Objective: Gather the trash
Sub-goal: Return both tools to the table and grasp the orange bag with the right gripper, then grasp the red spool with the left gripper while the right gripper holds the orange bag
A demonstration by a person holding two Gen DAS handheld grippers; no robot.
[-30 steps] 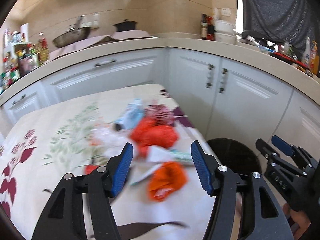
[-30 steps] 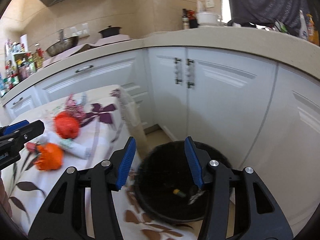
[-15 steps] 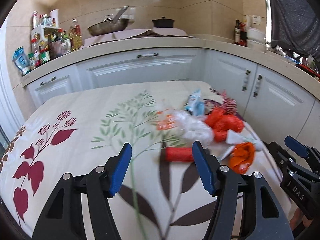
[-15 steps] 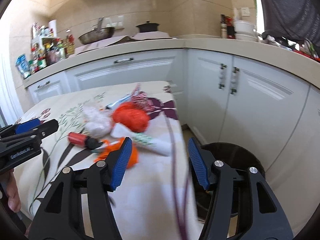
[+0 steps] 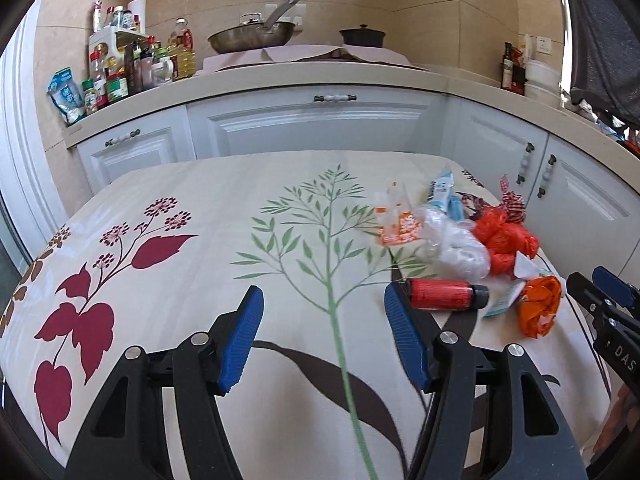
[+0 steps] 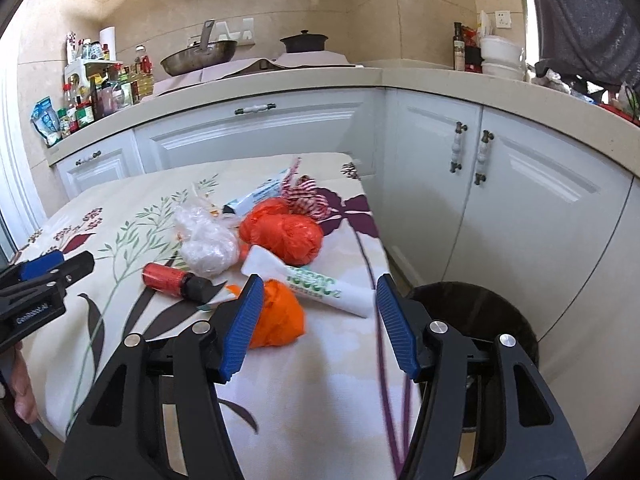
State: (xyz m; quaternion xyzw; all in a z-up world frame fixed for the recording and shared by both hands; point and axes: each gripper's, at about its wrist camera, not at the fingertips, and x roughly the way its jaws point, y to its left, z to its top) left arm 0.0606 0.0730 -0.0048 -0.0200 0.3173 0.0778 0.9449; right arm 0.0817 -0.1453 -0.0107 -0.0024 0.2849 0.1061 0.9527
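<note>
While the left wrist view looked across the worktop with its flowered cloth, the left hand-held gripper hung above it with its blue pads spread and only bare cloth between them. A red bottle with a black cap lay on its side just beyond the right pad. Behind it sat the rest of the trash: a clear crumpled bag, an orange and white wrapper, a large red bag, a blue packet and a small orange bag. The right hand-held gripper entered at the right edge.

From the right wrist view, the right hand-held gripper also stood spread, its jaws having just been opening, with nothing gripped. Its left pad overlapped the small orange bag, and a white tube with green print lay across the gap beyond the tips. The red bottle, clear bag and red bag lay farther back. A black bin stood on the floor beside the worktop, below the white cabinets. The left hand-held gripper showed at the left edge.
</note>
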